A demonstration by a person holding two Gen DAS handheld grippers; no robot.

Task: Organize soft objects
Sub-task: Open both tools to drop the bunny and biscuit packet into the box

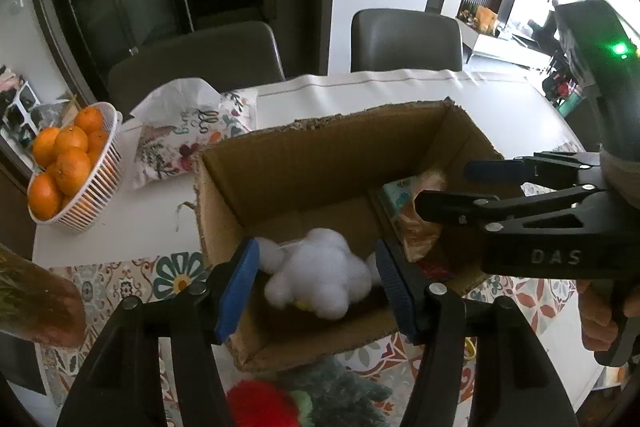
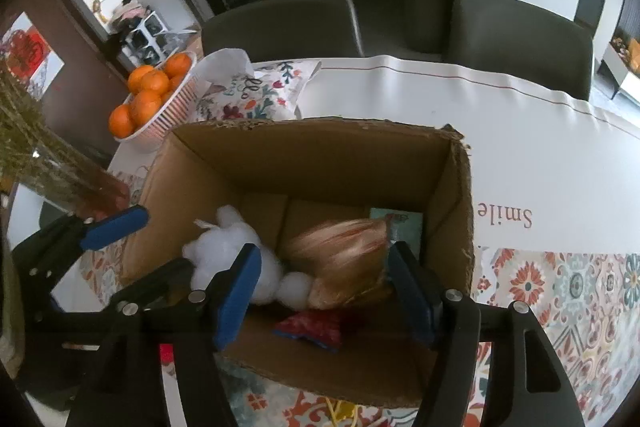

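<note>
An open cardboard box [image 1: 320,163] [image 2: 320,159] stands on the table. A white fluffy cotton toy [image 1: 320,271] [image 2: 228,247] lies on its floor. My left gripper [image 1: 316,291] hangs over it, open, its blue pads clear of the toy. Beside the toy lies a blurred orange-blond hairy bundle [image 2: 344,259] [image 1: 420,231]. My right gripper [image 2: 324,291] [image 1: 444,187] is above it, open, with gaps at both pads. A red packet [image 2: 312,331] and a teal item [image 2: 396,223] are also in the box. The left gripper [image 2: 166,239] shows at the box's left wall.
A red plush [image 1: 260,403] and a green plush [image 1: 340,387] lie before the box. A floral pillow [image 1: 192,135] [image 2: 256,95] and a basket of oranges [image 1: 76,167] [image 2: 156,99] sit behind left. A vase of dried stems [image 2: 40,155] stands left. Two chairs are behind the table.
</note>
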